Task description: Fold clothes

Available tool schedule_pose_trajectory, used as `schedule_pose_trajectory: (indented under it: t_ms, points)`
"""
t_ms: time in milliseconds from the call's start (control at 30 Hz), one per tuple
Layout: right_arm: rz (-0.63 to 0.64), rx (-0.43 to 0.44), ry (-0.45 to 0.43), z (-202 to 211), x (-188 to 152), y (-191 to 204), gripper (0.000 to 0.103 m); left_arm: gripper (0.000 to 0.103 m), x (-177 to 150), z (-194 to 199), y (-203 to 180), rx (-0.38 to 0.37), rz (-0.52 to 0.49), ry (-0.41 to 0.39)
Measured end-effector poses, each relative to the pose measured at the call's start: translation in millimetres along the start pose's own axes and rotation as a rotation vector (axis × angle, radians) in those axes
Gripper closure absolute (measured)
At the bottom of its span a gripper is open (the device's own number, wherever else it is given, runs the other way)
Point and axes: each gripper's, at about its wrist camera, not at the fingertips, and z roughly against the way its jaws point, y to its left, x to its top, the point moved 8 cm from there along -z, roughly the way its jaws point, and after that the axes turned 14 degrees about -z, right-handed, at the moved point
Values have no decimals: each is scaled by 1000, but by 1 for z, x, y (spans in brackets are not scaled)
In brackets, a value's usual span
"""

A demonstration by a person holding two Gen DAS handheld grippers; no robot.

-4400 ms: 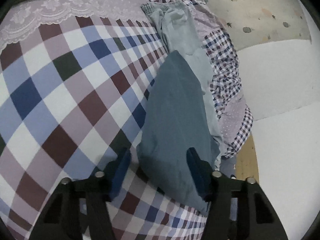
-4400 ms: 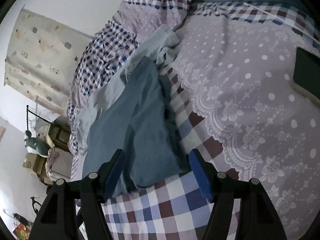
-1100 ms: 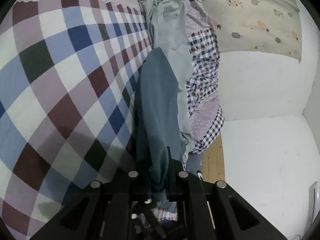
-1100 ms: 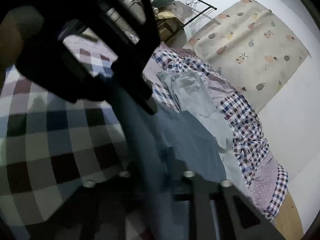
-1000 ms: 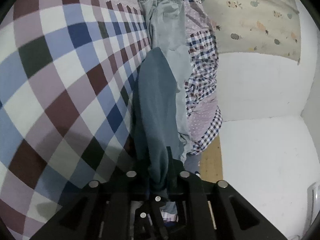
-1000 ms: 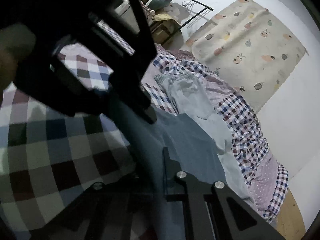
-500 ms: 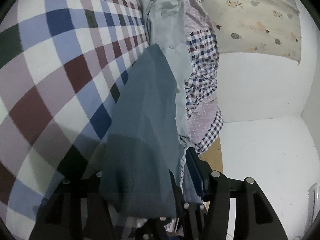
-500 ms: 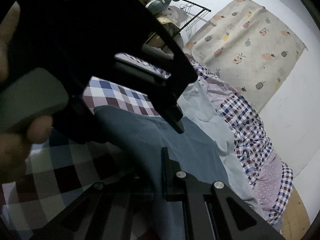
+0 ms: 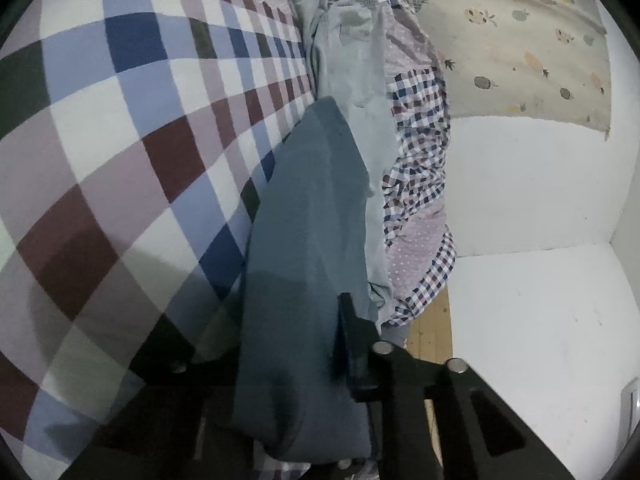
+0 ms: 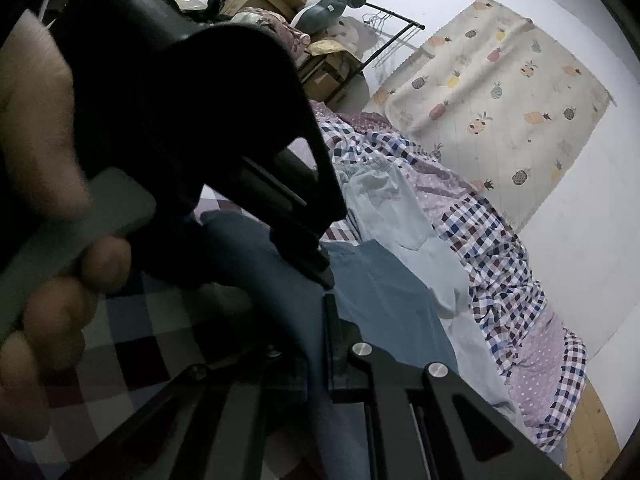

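Teal cotton garment, judged limp and light, was draped lower centre over the checked bedspread; left gripper was parted, right gripper pinched closed on its hem.

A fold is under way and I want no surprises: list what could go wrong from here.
The teal garment is draped over the left gripper, hiding its jaws; if they are not gripping, that end may slip as the right gripper, shut on the garment, pulls.
It overlaps the pale trousers, which could be dragged along.
Both lie near the bed's edge above the wooden floor; cloth could slide off.
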Motion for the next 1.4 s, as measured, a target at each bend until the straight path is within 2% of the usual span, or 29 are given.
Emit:
schedule_pose_trajectory:
  t_ms: [67,133,200,267,633,867,1100,1233,1300,1400]
  points:
    - [9,-18,-5,0,-1,-1,98,94,2,3,-4,-19,-7,-12]
    - [15,-51,-5,-2,-3,-6,85,95,4,6,-10,-44,-15,-24]
    - [20,-95,-1,-4,-6,-12,65,95,6,8,-14,-36,-33,-19]
    - [26,-143,14,-7,-13,-22,59,96,9,9,-18,-45,-32,-18]
    - [25,-298,191,-16,-80,-96,59,97,21,14,-41,-124,-26,-49]
    - [35,-376,272,7,-134,-156,51,98,28,17,-49,-132,-38,-88]
    - [158,-484,366,48,-208,-225,51,98,30,14,-53,-133,-43,-108]
    - [177,-536,396,80,-245,-253,50,98,30,12,-52,-121,-45,-109]
    - [162,-557,386,90,-251,-255,50,98,30,12,-50,-111,-47,-106]
    - [217,-575,355,90,-248,-252,50,98,29,12,-46,-97,-49,-107]
